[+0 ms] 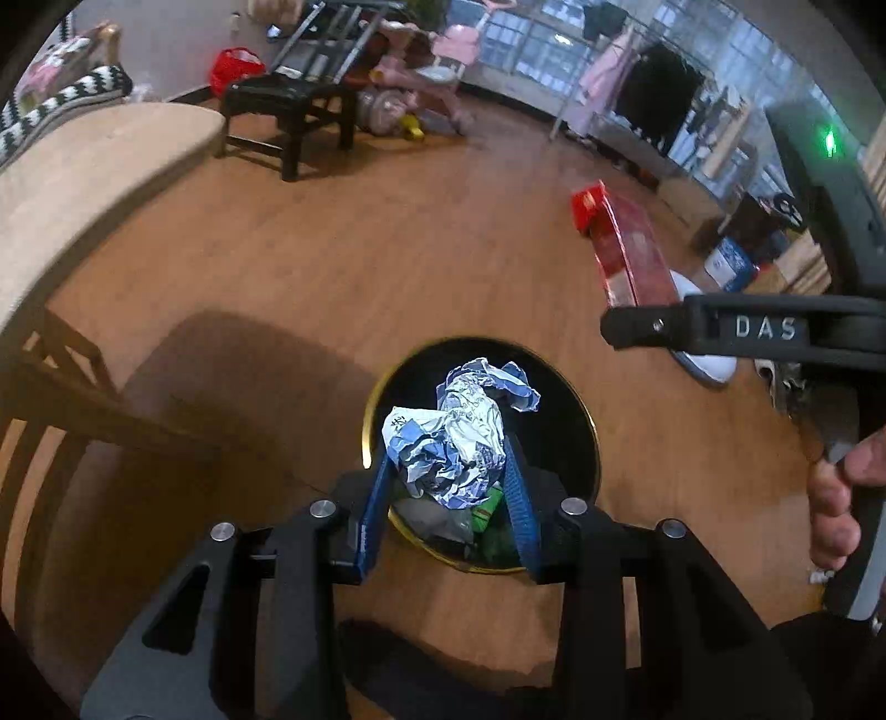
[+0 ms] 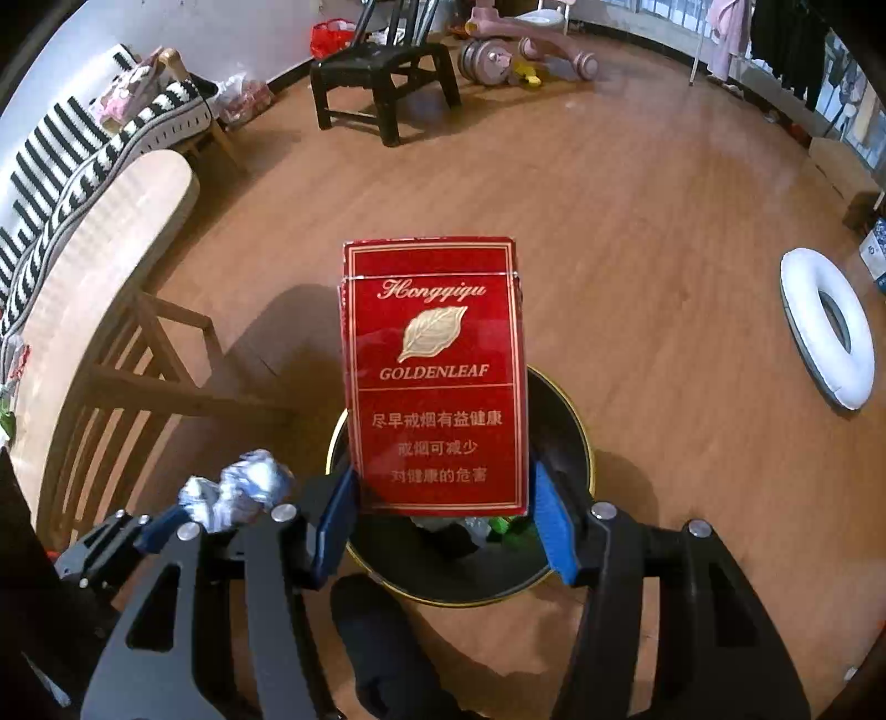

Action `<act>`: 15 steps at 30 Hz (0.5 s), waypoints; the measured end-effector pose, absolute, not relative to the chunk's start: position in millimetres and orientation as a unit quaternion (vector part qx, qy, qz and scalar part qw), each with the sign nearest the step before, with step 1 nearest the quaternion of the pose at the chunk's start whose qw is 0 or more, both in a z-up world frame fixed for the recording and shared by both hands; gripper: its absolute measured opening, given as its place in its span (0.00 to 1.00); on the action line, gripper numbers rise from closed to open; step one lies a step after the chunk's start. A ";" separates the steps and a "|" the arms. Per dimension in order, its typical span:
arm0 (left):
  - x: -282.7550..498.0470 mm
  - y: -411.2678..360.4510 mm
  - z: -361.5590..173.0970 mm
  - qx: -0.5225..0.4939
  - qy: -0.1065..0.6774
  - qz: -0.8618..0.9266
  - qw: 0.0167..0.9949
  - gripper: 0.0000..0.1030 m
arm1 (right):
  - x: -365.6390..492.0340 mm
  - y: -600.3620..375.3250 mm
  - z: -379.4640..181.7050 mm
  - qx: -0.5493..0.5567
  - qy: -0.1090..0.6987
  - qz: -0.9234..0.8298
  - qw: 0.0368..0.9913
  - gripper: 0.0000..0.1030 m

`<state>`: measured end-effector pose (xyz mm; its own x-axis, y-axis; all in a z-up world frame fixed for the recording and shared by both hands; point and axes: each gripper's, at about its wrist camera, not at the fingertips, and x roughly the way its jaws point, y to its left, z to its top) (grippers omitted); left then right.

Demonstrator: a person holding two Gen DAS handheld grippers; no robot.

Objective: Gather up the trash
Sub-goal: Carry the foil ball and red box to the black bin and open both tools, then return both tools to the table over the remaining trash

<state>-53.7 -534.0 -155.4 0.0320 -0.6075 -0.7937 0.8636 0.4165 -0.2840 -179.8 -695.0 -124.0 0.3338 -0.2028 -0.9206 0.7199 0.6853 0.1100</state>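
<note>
My left gripper [image 1: 449, 471] is shut on a crumpled blue-and-white wrapper [image 1: 454, 432] and holds it over a round black bin with a gold rim [image 1: 587, 421]. The bin holds green and pale trash. My right gripper [image 2: 443, 498] is shut on a red cigarette pack [image 2: 434, 376], upright above the same bin [image 2: 576, 443]. The pack also shows in the left wrist view [image 1: 626, 243], to the right. The wrapper also shows in the right wrist view [image 2: 243, 487], to the left.
A wooden table [image 2: 105, 232] with wooden chairs stands at the left. A black stool [image 2: 382, 77] and a pink ride-on toy [image 2: 526, 44] stand at the back. A white ring [image 2: 825, 327] lies on the floor at the right.
</note>
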 end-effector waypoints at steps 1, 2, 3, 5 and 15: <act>-56.4 -534.7 -156.9 0.140 0.462 -0.523 0.703 0.37 | -179.1 -695.7 -124.0 0.260 0.496 -0.298 0.773 0.55; -58.2 -537.3 -158.6 0.142 0.463 -0.524 0.701 0.37 | -178.7 -695.8 -123.4 0.258 0.497 -0.298 0.773 0.55; -59.1 -539.3 -159.3 0.142 0.463 -0.525 0.700 0.37 | -178.4 -695.0 -122.3 0.258 0.498 -0.298 0.773 0.55; -57.4 -539.4 -160.0 0.139 0.465 -0.528 0.697 0.37 | -171.9 -692.4 -119.0 0.259 0.498 -0.299 0.772 0.55; -45.3 -547.7 -169.5 0.141 0.468 -0.538 0.687 0.63 | -163.9 -690.4 -123.6 0.248 0.515 -0.307 0.761 0.67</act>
<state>-45.3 -547.7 -169.5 -0.0173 -0.6073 -0.7943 0.8714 0.3804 -0.3098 -163.9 -690.4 -123.6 0.2808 -0.2121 -0.9361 0.7232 0.6880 0.0610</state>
